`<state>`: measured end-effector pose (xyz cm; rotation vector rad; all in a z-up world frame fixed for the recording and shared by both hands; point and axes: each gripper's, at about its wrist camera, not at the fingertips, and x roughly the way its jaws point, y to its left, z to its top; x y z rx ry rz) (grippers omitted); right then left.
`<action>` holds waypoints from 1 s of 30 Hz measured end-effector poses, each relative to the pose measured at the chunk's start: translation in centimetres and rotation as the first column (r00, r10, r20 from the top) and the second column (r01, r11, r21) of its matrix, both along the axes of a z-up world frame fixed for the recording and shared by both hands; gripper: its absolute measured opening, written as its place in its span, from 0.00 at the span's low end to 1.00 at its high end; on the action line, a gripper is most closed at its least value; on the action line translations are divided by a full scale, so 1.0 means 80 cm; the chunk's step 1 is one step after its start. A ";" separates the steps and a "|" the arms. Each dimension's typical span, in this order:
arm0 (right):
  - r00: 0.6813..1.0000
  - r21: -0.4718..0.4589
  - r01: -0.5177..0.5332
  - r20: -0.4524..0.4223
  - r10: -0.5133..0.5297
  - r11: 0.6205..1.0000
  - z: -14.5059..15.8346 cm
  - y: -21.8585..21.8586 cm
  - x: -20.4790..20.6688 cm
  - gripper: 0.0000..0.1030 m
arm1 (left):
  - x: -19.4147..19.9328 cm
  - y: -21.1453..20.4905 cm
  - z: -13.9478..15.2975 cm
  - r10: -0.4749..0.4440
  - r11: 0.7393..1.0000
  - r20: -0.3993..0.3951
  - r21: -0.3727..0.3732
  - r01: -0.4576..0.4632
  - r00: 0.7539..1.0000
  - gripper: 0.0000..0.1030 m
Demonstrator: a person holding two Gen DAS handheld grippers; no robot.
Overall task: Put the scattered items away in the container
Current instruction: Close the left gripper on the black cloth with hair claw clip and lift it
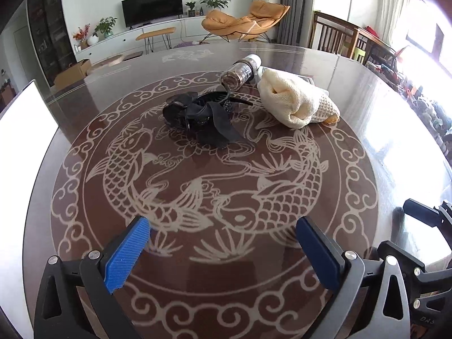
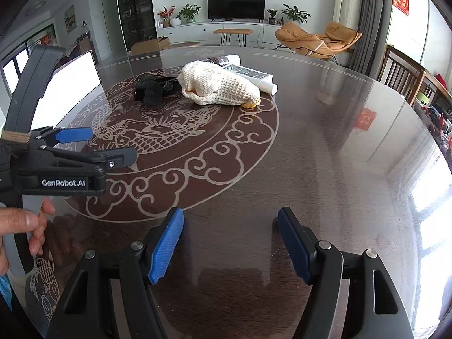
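Both hand-held grippers were found over a round dark table [image 1: 353, 118] bearing a pale carp-and-cloud pattern under a glossy top.

The left hand-held gripper [image 1: 223, 240] stood with its blue pads wide apart and nothing between them, above the carp motif at the near side of the table. In the right wrist view the same tool [image 2: 104, 147] appeared at the left edge, held by a person's hand [image 2: 22, 226] around its grey grip.

The right hand-held gripper [image 2: 230, 243] was likewise spread wide with bare tabletop between its pads; it held nothing.

The scattered items lay grouped on the far half of the patterned circle. A black hair clip with a black ribbon bow [image 1: 197, 115] lay nearest the centre. Just behind it lay a clear bottle with a white cap [image 1: 240, 72], tipped on its side with its base toward the camera. A cream knitted glove [image 1: 293, 101], bunched up, with an orange-tinted part at its lower end, lay to the right of the clip. A white tube [image 2: 254, 75] lay behind the glove, partly hidden by it and touching or very near it.

A white container [image 1: 25, 124] showed at the left edge of the table, overexposed; its contents could not be made out.
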<state>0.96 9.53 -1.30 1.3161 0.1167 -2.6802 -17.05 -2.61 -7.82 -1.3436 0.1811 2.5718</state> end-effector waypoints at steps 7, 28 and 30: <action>1.000 0.000 0.000 0.000 0.000 1.000 0.000 0.000 0.000 0.68 | -0.078 -0.015 0.003 -0.196 0.981 0.006 -0.009 0.196 0.981 1.00; 1.000 -0.004 0.000 0.000 0.000 1.000 0.000 0.000 0.001 0.68 | -0.079 -0.030 0.018 -0.092 0.995 -0.062 0.027 0.094 0.994 0.38; 1.000 -0.021 0.000 0.000 0.000 1.000 0.001 0.002 0.001 0.68 | -0.041 -0.045 0.017 -0.030 0.999 -0.049 0.022 0.031 0.998 0.38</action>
